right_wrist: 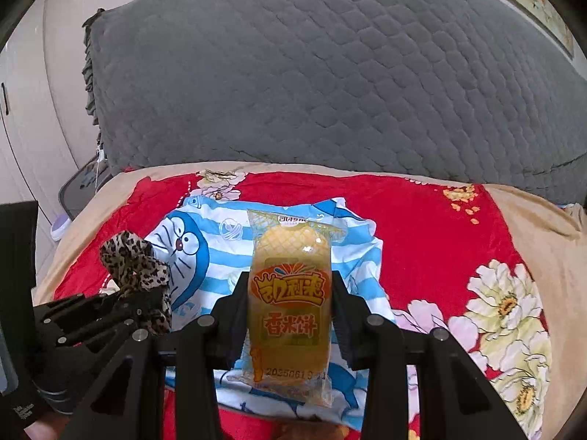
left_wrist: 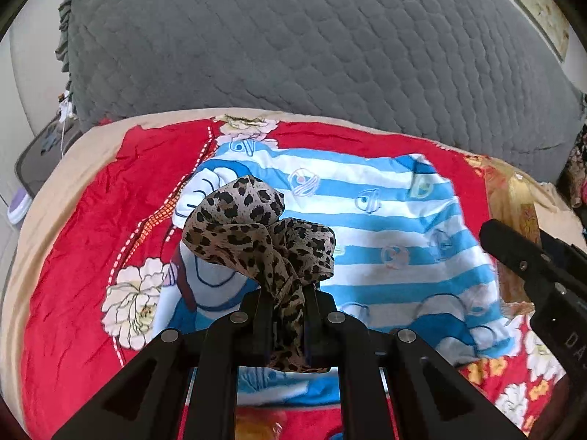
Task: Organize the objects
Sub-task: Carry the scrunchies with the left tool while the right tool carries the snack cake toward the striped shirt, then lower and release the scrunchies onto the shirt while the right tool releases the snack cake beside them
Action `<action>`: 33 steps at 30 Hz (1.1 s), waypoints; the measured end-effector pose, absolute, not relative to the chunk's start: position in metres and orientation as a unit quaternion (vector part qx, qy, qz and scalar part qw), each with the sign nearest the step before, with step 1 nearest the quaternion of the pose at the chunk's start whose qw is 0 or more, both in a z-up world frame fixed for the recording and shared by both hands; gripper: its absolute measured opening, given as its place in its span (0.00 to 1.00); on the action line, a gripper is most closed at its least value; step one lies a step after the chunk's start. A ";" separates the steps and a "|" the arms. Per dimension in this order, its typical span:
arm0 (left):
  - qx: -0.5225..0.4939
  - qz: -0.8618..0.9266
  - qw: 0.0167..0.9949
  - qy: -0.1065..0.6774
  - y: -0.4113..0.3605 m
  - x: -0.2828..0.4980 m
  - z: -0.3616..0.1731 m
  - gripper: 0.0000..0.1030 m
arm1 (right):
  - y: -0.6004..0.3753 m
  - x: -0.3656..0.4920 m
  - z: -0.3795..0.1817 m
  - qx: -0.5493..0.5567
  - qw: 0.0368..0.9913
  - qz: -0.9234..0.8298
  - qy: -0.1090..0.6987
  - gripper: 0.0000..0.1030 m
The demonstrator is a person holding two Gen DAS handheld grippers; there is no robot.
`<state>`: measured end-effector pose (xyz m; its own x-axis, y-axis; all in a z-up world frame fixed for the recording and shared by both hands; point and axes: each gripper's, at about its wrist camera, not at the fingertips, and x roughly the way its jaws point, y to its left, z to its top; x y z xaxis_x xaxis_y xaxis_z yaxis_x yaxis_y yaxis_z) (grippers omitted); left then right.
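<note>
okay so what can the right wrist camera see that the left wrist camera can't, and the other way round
Only the right wrist view shows the yellow snack packet clamped in the right gripper, and the cartoon cat face on the cloth. Only the left wrist view shows the leopard-print scrunchie pinched between the left gripper's fingers from directly behind. Both show the scrunchie, the blue striped cloth, the red floral blanket and the grey quilted cover.

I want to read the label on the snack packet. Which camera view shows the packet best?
The right wrist view. There the snack packet stands upright in the centre, clamped in the right gripper, with its orange label and printed date facing the camera. In the left wrist view only a side of the right gripper shows at the right edge; the packet is not visible.
</note>
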<state>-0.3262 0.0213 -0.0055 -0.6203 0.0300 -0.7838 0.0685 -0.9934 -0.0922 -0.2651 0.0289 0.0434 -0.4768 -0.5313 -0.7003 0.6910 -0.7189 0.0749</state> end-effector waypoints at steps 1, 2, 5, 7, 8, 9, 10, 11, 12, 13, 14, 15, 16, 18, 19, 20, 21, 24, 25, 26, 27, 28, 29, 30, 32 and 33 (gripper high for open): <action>0.440 -0.896 0.009 0.058 0.020 -0.331 -0.009 0.11 | 0.026 -0.269 0.040 0.370 0.360 -0.850 0.109 0.39; 0.441 -0.896 0.008 0.062 0.020 -0.334 -0.011 0.11 | 0.024 -0.272 0.037 0.371 0.361 -0.848 0.108 0.39; 0.446 -0.893 0.011 0.057 0.019 -0.348 -0.022 0.11 | 0.013 -0.280 0.026 0.379 0.362 -0.844 0.116 0.39; 0.450 -0.891 0.013 0.051 0.020 -0.356 -0.028 0.11 | 0.005 -0.286 0.019 0.388 0.362 -0.839 0.122 0.39; 0.453 -0.890 0.014 0.053 0.020 -0.361 -0.032 0.11 | 0.002 -0.287 0.016 0.388 0.363 -0.838 0.125 0.39; 0.456 -0.888 0.013 0.056 0.020 -0.364 -0.035 0.11 | -0.001 -0.288 0.013 0.390 0.364 -0.836 0.127 0.39; 0.457 -0.888 0.015 0.057 0.020 -0.366 -0.038 0.11 | -0.005 -0.290 0.007 0.396 0.359 -0.834 0.137 0.39; 0.458 -0.887 0.016 0.057 0.020 -0.369 -0.040 0.11 | -0.008 -0.291 0.004 0.398 0.356 -0.833 0.143 0.39; 0.458 -0.887 0.015 0.062 0.019 -0.371 -0.042 0.11 | -0.010 -0.292 0.001 0.401 0.357 -0.831 0.145 0.39; 0.458 -0.886 0.018 0.063 0.019 -0.373 -0.044 0.11 | -0.013 -0.294 -0.004 0.405 0.357 -0.829 0.148 0.39; 0.461 -0.885 0.015 0.059 0.020 -0.376 -0.046 0.11 | -0.014 -0.295 -0.007 0.407 0.356 -0.828 0.150 0.39; 0.461 -0.885 0.016 0.057 0.022 -0.377 -0.047 0.11 | -0.016 -0.297 -0.010 0.411 0.354 -0.826 0.152 0.39; 0.462 -0.885 0.017 0.054 0.022 -0.378 -0.049 0.11 | -0.017 -0.299 -0.013 0.413 0.354 -0.825 0.153 0.39; 0.465 -0.883 0.015 0.054 0.023 -0.382 -0.052 0.11 | -0.020 -0.300 -0.017 0.415 0.353 -0.823 0.159 0.39; 0.468 -0.882 0.015 0.056 0.022 -0.383 -0.054 0.11 | -0.023 -0.302 -0.021 0.418 0.352 -0.821 0.162 0.39; 0.470 -0.881 0.016 0.056 0.022 -0.385 -0.056 0.11 | -0.024 -0.305 -0.024 0.423 0.354 -0.819 0.160 0.39; 0.473 -0.879 0.021 0.049 0.023 -0.387 -0.059 0.11 | -0.026 -0.306 -0.027 0.428 0.351 -0.817 0.160 0.39; 0.483 -0.875 0.025 0.028 0.024 -0.392 -0.069 0.11 | -0.030 -0.312 -0.037 0.443 0.349 -0.810 0.159 0.39; 0.484 -0.874 0.024 0.030 0.023 -0.394 -0.071 0.11 | -0.031 -0.313 -0.041 0.446 0.350 -0.808 0.163 0.39; 0.485 -0.873 0.025 0.034 0.021 -0.394 -0.073 0.11 | -0.032 -0.315 -0.043 0.448 0.347 -0.808 0.164 0.39; 0.489 -0.871 0.025 0.036 0.020 -0.395 -0.076 0.11 | -0.032 -0.316 -0.045 0.450 0.345 -0.807 0.166 0.39; 0.487 -0.872 0.027 0.034 0.020 -0.395 -0.078 0.11 | -0.033 -0.318 -0.048 0.452 0.345 -0.806 0.165 0.39; 0.486 -0.873 0.027 0.029 0.021 -0.395 -0.079 0.11 | -0.033 -0.319 -0.050 0.453 0.342 -0.806 0.169 0.39; 0.486 -0.873 0.026 0.025 0.022 -0.395 -0.081 0.11 | -0.035 -0.319 -0.052 0.452 0.342 -0.805 0.176 0.39; 0.487 -0.873 0.025 0.027 0.023 -0.397 -0.084 0.11 | -0.037 -0.320 -0.057 0.452 0.339 -0.804 0.185 0.39; 0.486 -0.873 0.026 0.030 0.022 -0.398 -0.084 0.11 | -0.037 -0.321 -0.060 0.456 0.340 -0.802 0.185 0.39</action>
